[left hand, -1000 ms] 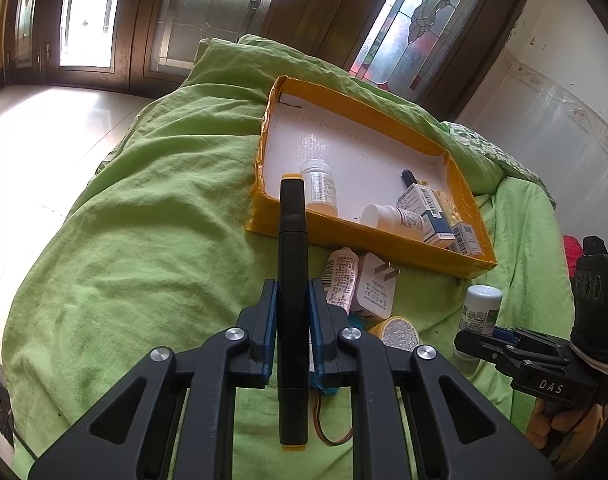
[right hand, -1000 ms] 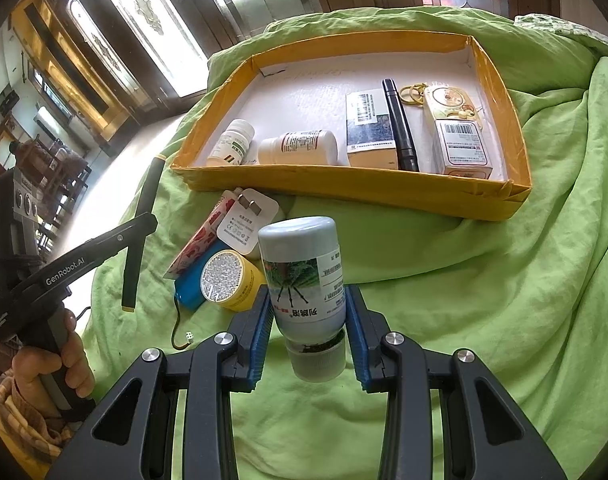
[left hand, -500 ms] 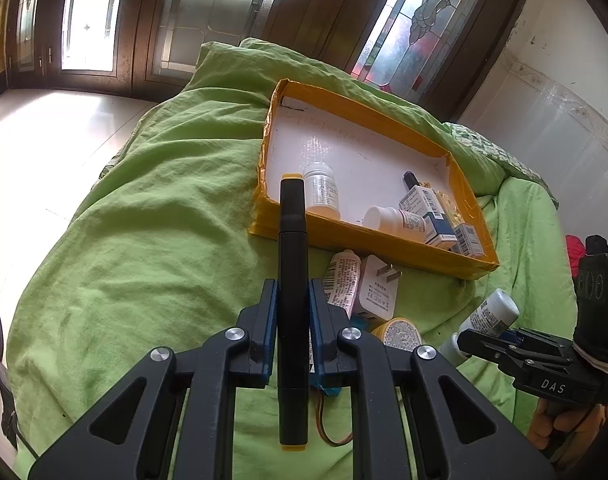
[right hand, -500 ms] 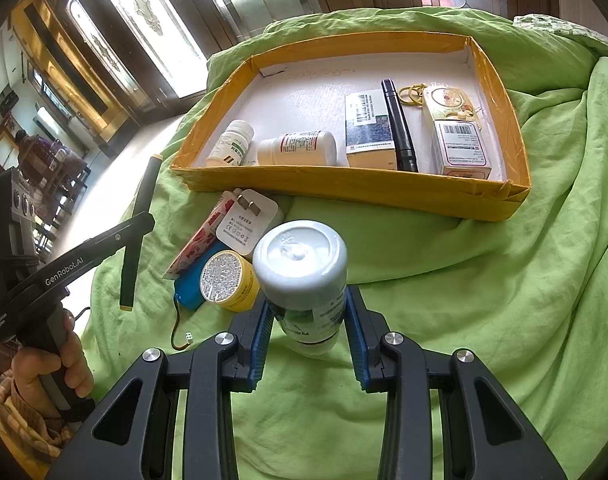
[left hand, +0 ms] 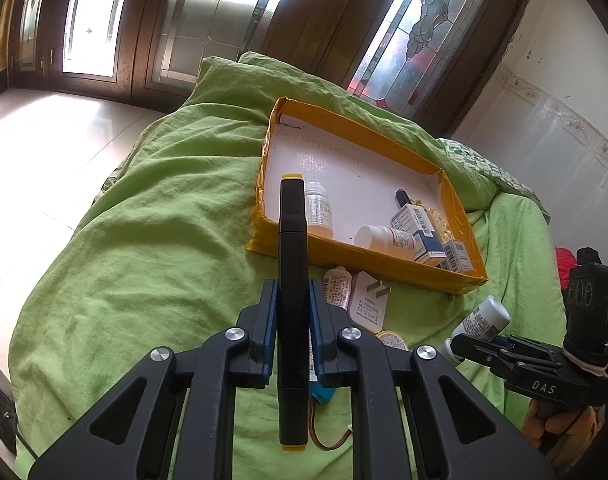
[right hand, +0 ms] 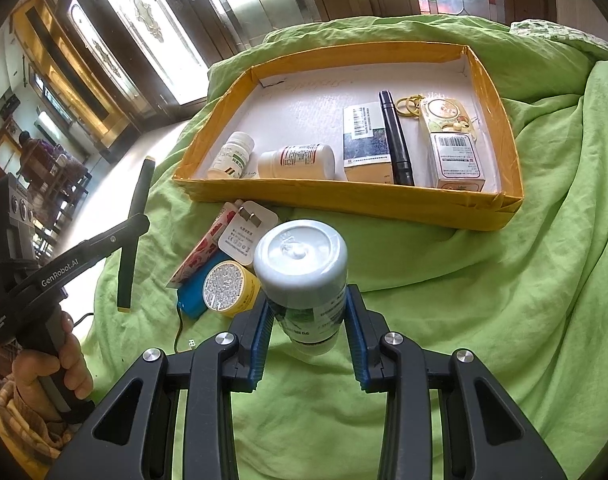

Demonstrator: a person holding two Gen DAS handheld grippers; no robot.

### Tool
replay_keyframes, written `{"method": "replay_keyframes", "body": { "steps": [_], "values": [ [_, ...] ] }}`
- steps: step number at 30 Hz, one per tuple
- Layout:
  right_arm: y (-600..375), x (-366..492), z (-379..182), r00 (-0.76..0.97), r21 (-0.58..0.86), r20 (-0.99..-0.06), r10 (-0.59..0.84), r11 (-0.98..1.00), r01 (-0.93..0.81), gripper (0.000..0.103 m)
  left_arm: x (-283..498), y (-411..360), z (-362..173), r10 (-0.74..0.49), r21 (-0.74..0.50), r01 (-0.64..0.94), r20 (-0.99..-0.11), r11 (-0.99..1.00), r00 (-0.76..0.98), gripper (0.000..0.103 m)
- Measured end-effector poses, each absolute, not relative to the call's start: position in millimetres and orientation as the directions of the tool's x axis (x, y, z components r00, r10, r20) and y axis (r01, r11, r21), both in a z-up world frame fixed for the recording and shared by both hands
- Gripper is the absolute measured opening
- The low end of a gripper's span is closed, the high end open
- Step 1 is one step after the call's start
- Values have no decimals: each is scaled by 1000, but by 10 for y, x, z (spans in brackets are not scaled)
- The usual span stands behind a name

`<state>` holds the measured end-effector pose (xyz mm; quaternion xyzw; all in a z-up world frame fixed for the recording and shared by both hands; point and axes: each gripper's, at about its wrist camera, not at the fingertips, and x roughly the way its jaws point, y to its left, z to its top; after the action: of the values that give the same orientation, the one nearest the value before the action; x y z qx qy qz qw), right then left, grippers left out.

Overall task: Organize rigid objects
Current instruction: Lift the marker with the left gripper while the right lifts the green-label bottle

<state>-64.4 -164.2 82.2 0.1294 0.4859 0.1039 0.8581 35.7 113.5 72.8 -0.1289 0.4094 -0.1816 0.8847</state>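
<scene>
My left gripper (left hand: 291, 306) is shut on a long black marker with yellow ends (left hand: 291, 248), held above the green blanket and pointing at the yellow tray (left hand: 263, 216). It also shows in the right wrist view (right hand: 133, 216). My right gripper (right hand: 306, 312) is shut on a white bottle with a grey cap (right hand: 301, 258), its cap tipped toward the tray (right hand: 344, 200). The bottle also shows in the left wrist view (left hand: 484, 320). The tray holds two white bottles, boxes, a black pen and rubber bands.
On the blanket before the tray lie a white plug adapter (right hand: 245, 232), a tube (right hand: 201, 252), a yellow round tin (right hand: 227, 288) and a blue battery with a wire (right hand: 193, 304). The floor (left hand: 31, 152) lies left of the bed.
My right gripper has tipped the bottle forward, so its cap now faces the tray. My left gripper has risen a little with the marker still in it.
</scene>
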Motion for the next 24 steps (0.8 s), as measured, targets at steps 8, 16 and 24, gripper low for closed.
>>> {"method": "replay_keyframes", "body": {
  "steps": [8,16,24],
  "values": [
    [-1669,-629,835,507,335,-803,313,941,-49,31,344,1024,833,-433,-359,246,-671,900,602,12],
    [-1684,-618,867,512,348,-796,324,936,-50,31,356,911,916,-437,-352,262,-670,899,600,12],
    [-1689,-615,895,515,361,-788,337,931,-57,31,489,688,1073,-464,-371,284,-634,884,619,12]
  ]
}}
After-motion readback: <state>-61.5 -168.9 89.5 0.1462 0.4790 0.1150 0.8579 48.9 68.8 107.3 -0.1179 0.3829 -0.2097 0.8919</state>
